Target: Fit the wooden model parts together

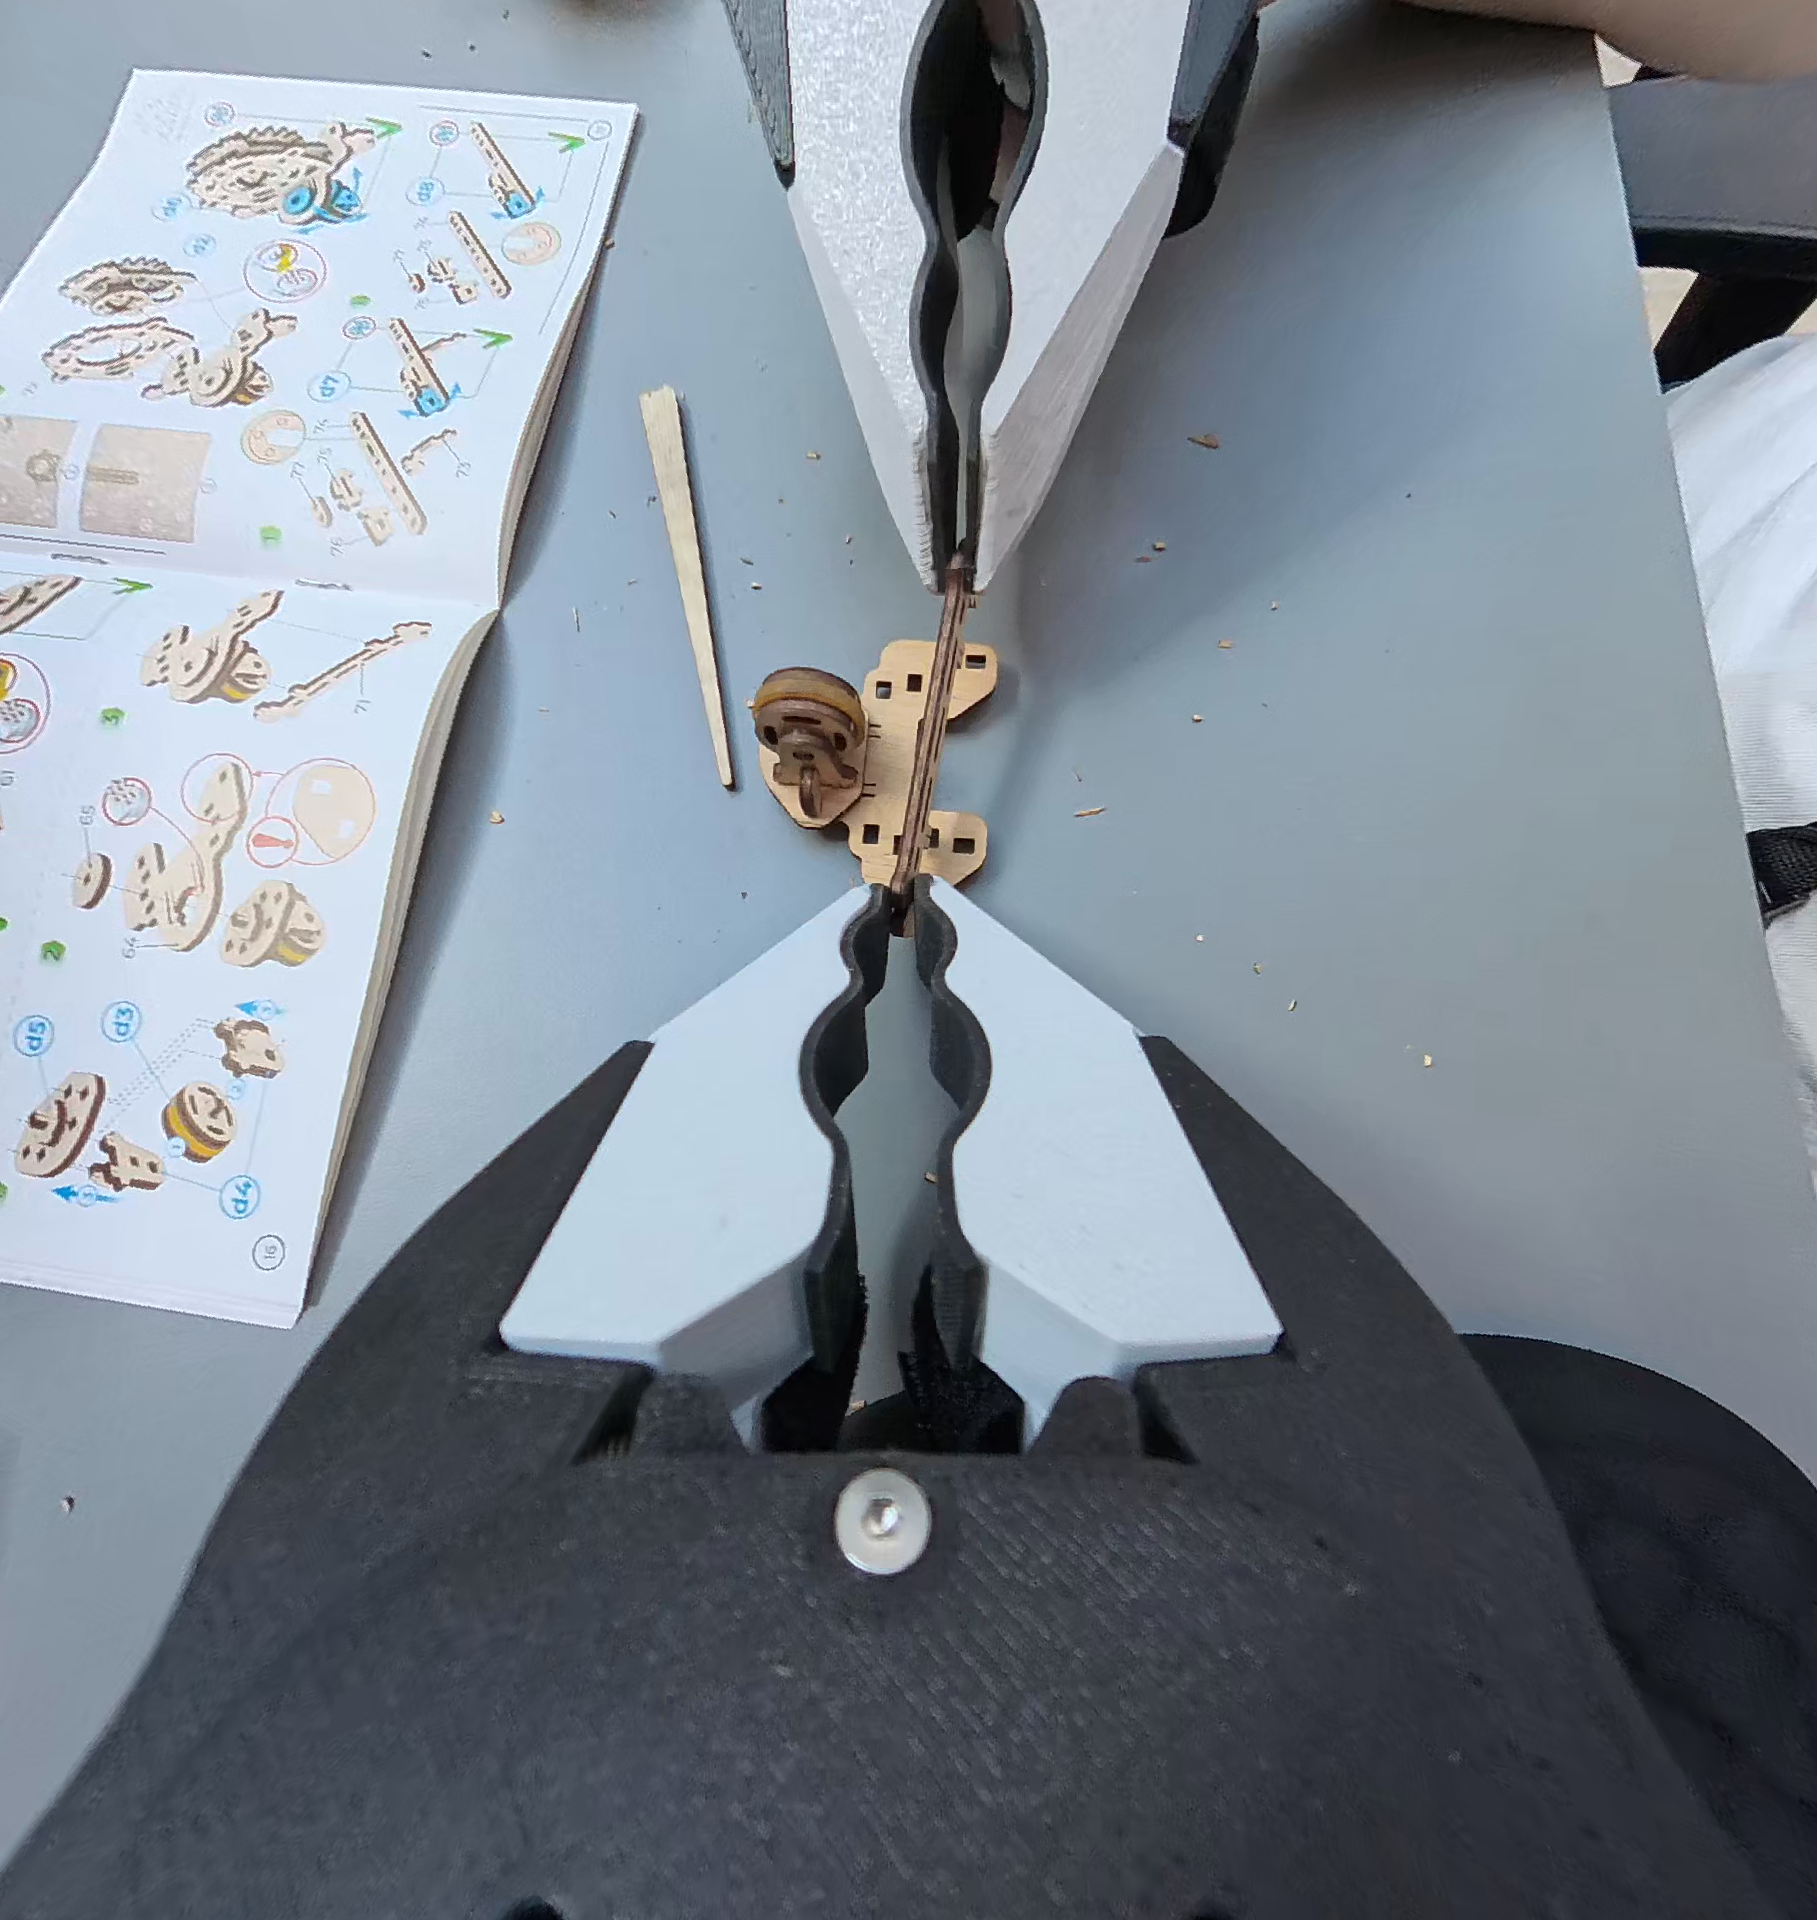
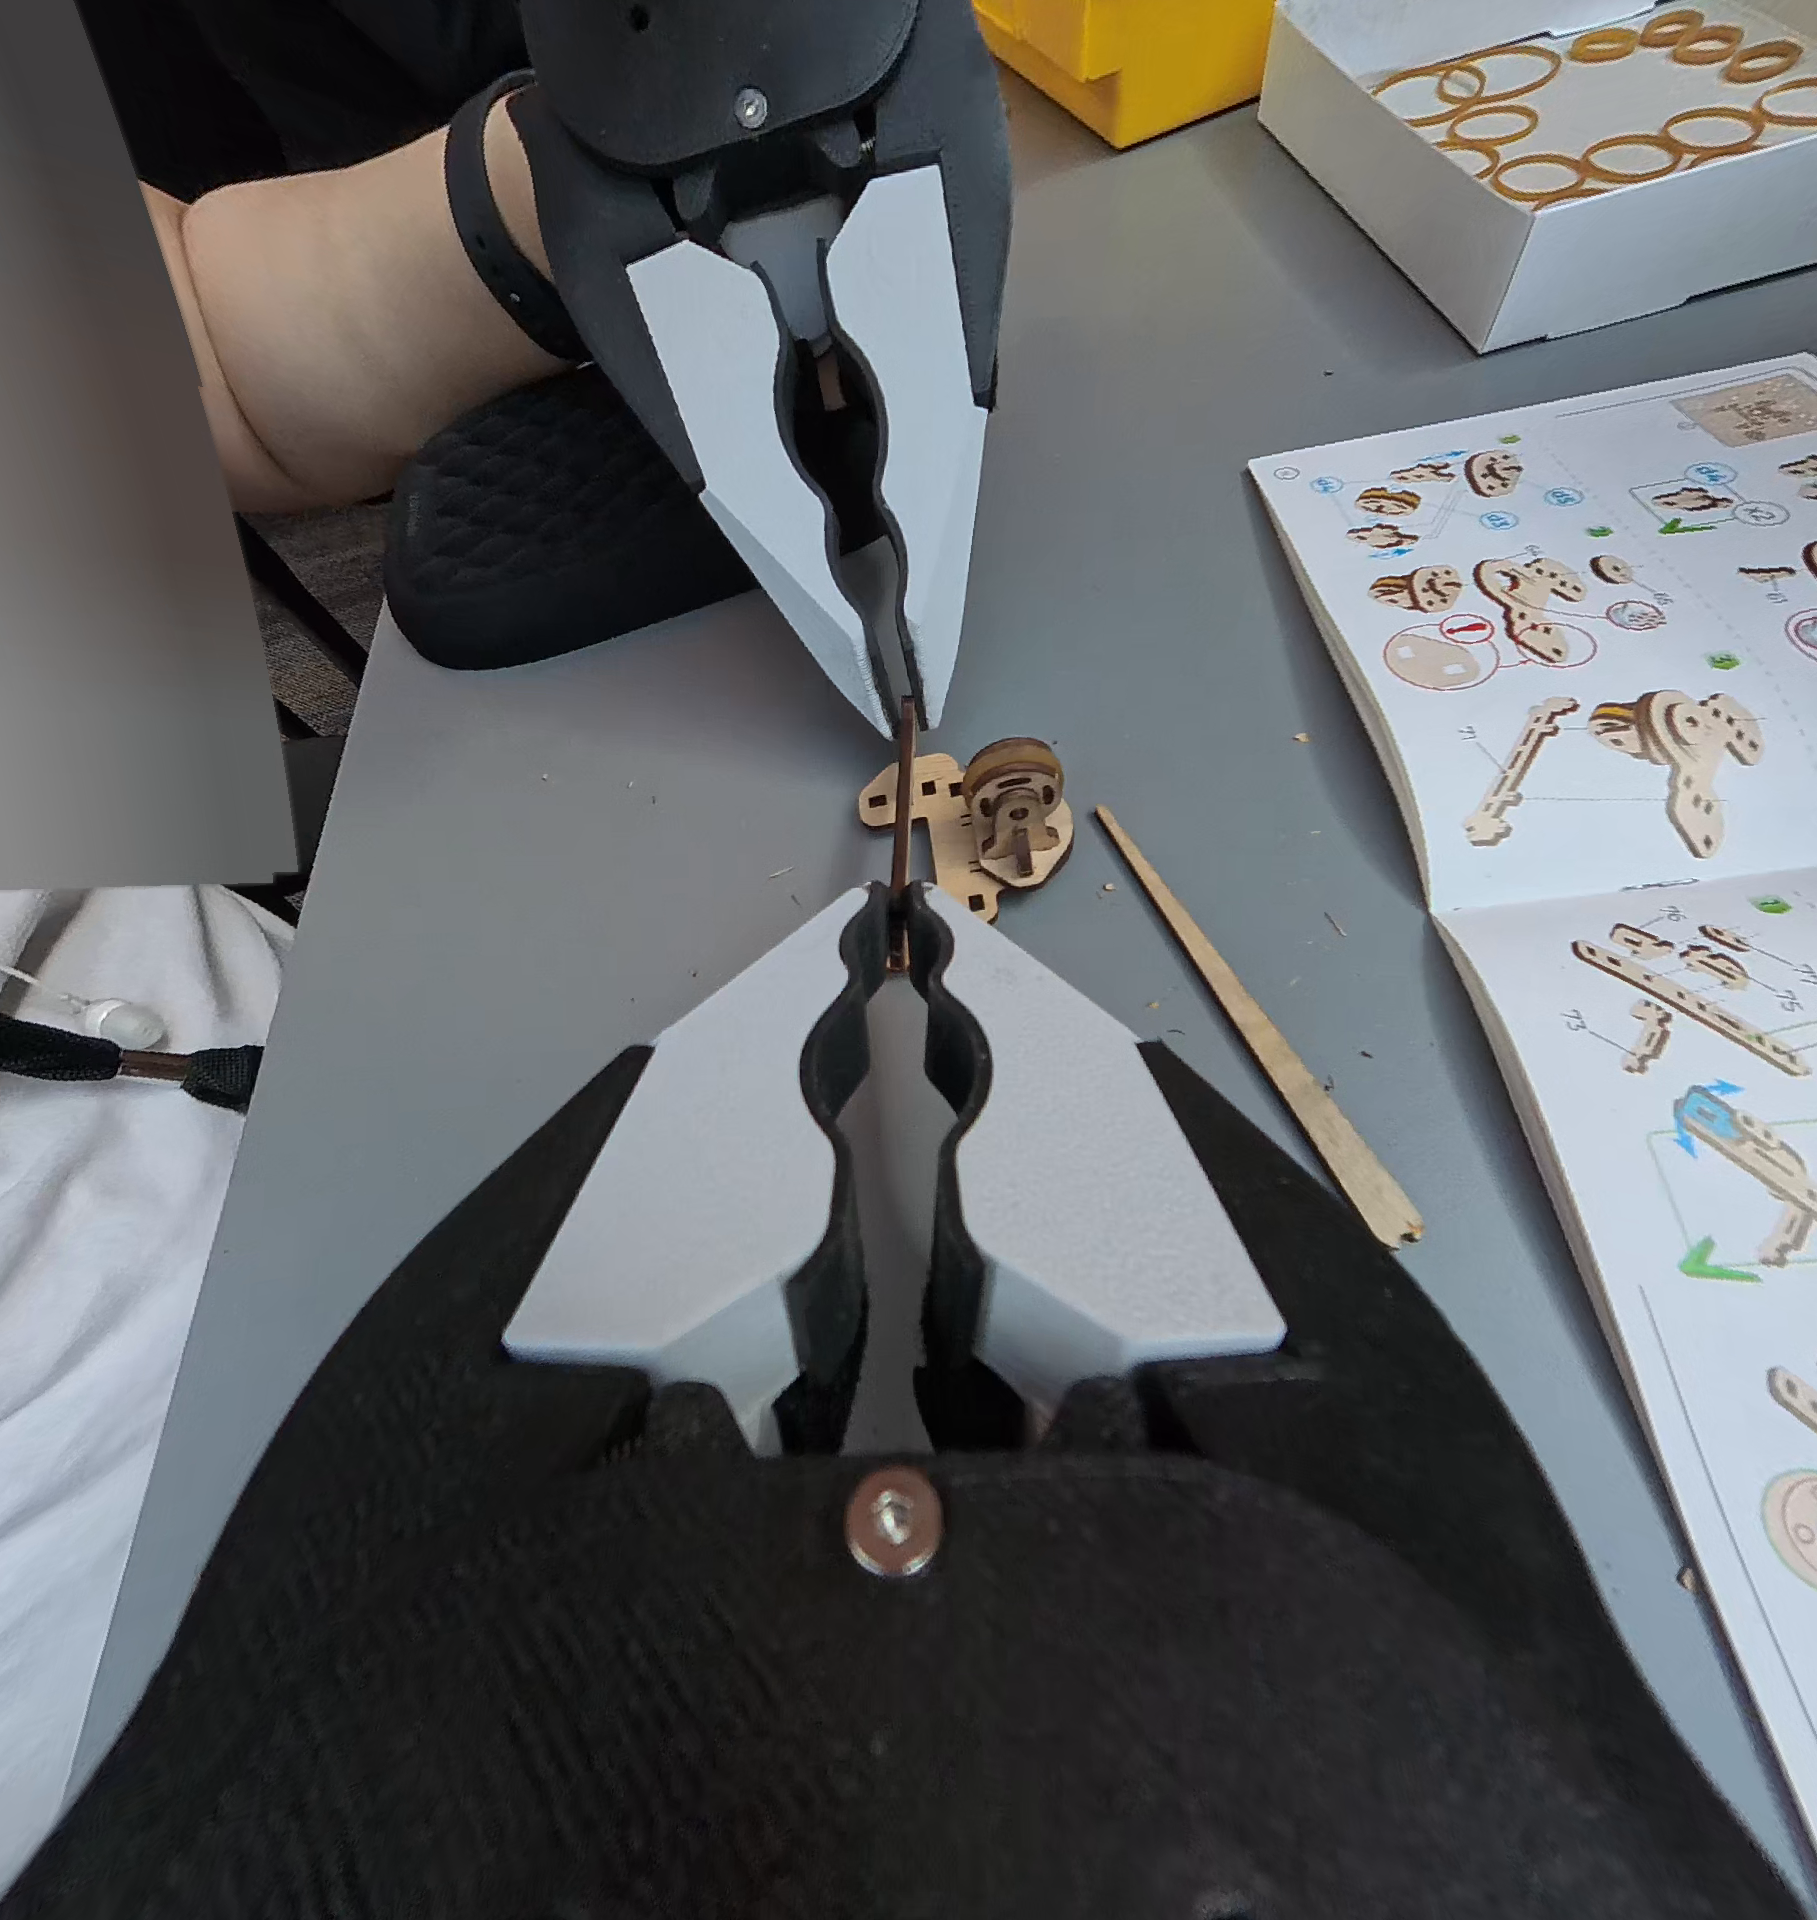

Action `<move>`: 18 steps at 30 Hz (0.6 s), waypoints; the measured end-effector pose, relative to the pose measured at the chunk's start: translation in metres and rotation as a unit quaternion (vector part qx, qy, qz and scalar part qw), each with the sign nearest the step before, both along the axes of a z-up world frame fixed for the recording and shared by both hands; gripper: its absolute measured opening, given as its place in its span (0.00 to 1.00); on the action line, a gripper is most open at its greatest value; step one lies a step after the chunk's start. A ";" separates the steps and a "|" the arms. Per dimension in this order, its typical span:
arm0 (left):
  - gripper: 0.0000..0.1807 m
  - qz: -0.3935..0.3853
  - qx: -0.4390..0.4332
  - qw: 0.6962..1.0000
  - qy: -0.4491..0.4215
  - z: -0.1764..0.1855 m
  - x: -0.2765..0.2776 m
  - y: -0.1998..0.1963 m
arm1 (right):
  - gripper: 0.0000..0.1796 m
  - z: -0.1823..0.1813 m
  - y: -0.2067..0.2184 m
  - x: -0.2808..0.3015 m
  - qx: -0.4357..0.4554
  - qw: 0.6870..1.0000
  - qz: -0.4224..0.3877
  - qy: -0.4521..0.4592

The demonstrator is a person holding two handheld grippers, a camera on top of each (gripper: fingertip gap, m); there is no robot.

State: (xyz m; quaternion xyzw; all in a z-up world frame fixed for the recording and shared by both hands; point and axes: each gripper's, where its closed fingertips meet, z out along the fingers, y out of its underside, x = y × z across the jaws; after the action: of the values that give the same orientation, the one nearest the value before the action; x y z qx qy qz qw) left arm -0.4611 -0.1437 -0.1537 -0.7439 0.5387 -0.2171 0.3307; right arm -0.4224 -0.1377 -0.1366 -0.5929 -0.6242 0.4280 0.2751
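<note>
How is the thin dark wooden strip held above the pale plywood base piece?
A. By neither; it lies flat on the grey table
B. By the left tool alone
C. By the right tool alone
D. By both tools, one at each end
D: the left tool and the right tool each pinch one end of the thin dark wooden strip, which stands on edge over the pale plywood base piece.

Office-type hobby desk, grey table (image 1: 1299, 727), open instr. booklet (image 1: 260, 416), parts box (image 2: 1610, 208) (white), chair armrest (image 2: 530, 540)
</note>
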 end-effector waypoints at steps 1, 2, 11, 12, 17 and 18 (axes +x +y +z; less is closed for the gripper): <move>0.01 0.000 0.002 1.000 0.001 0.000 0.000 0.000 | 0.01 -0.001 0.001 0.000 0.007 1.000 -0.001 -0.002; 0.01 0.000 0.005 1.000 0.002 0.000 0.000 0.000 | 0.01 -0.002 0.001 0.001 0.012 1.000 0.000 -0.005; 0.01 -0.002 0.005 1.000 0.012 -0.002 0.002 -0.001 | 0.01 -0.013 0.005 0.002 0.038 0.998 0.001 -0.040; 0.01 -0.002 0.005 1.000 0.012 -0.002 0.002 -0.001 | 0.01 -0.012 0.005 0.002 0.035 0.999 0.003 -0.040; 0.01 -0.003 0.005 1.000 0.011 -0.002 0.001 -0.001 | 0.01 -0.013 0.003 0.002 0.035 0.999 0.006 -0.041; 0.01 -0.003 0.003 1.000 0.010 -0.002 0.001 -0.001 | 0.01 -0.013 0.003 0.001 0.035 0.998 0.007 -0.042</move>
State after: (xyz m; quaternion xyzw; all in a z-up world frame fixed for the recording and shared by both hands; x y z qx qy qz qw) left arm -0.4602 -0.1451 -0.1558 -0.7436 0.5447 -0.2086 0.3270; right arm -0.4211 -0.1343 -0.1500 -0.5964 -0.6537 0.3824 0.2659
